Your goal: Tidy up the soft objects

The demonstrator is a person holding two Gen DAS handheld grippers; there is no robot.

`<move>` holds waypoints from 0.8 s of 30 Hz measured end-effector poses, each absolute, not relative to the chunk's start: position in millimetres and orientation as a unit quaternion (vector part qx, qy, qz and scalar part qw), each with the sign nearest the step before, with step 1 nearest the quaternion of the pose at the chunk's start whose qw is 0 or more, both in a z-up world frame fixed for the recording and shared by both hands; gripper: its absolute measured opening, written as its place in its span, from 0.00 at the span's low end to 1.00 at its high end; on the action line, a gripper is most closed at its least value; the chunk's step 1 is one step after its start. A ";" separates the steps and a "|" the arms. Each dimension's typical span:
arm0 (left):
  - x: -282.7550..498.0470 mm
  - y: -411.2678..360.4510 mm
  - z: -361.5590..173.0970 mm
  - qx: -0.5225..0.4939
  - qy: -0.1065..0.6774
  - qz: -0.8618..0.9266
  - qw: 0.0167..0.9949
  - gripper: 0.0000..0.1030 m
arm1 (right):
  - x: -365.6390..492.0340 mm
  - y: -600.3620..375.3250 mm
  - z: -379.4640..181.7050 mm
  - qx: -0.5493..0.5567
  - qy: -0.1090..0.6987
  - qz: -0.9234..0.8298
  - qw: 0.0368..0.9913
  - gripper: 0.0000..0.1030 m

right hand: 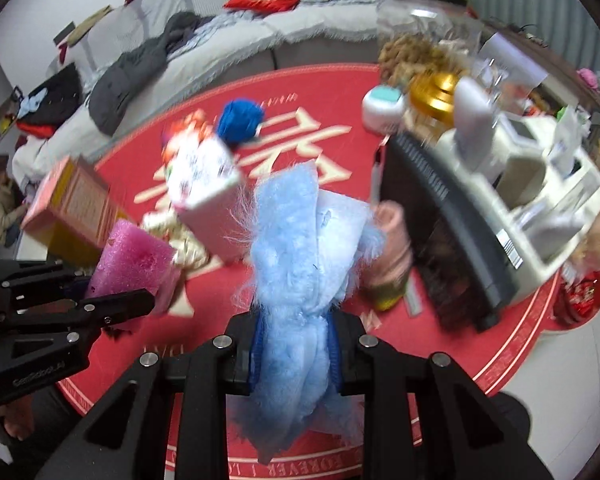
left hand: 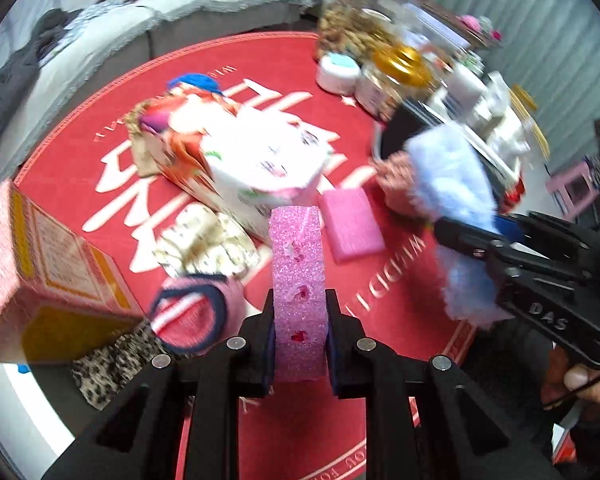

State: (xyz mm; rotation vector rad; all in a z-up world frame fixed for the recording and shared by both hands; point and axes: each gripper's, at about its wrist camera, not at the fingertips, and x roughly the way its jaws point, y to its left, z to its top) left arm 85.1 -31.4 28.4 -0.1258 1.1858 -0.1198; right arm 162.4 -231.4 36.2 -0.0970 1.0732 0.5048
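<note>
My left gripper (left hand: 298, 344) is shut on a pink glittery foam block (left hand: 298, 280), which stands upright between the pads above the red mat (left hand: 100, 128). My right gripper (right hand: 296, 344) is shut on a light blue fluffy cloth (right hand: 296, 264) that hangs bunched through the jaws. In the left wrist view the right gripper (left hand: 444, 228) shows at the right with the blue cloth (left hand: 452, 184). In the right wrist view the left gripper (right hand: 148, 300) shows at the left with the pink block (right hand: 132, 256). A second pink block (left hand: 350, 224) lies flat on the mat.
On the mat lie a pink sock with navy trim (left hand: 192, 316), a leopard-print cloth (left hand: 112, 364), a blue yarn ball (right hand: 240, 118), a white carton (left hand: 260, 160) and a pink and yellow box (left hand: 48, 280). Jars and a grey machine (right hand: 500, 208) crowd the right. A grey sofa (right hand: 300, 28) stands behind.
</note>
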 end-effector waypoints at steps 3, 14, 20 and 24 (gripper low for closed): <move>91.3 -25.8 40.2 -0.072 0.552 -0.033 0.830 0.20 | 175.5 -232.1 44.9 -0.046 0.501 0.227 0.834 0.27; 91.1 -22.2 80.1 -0.096 0.537 -0.028 0.837 0.20 | 210.9 -233.7 66.0 -0.026 0.484 0.209 0.849 0.28; 120.5 -31.6 98.4 -0.084 0.523 -0.036 0.848 0.20 | 226.1 -216.0 72.4 -0.047 0.475 0.210 0.854 0.27; 144.9 -31.4 99.3 -0.078 0.526 -0.028 0.846 0.20 | 238.0 -213.0 77.8 -0.050 0.471 0.202 0.857 0.27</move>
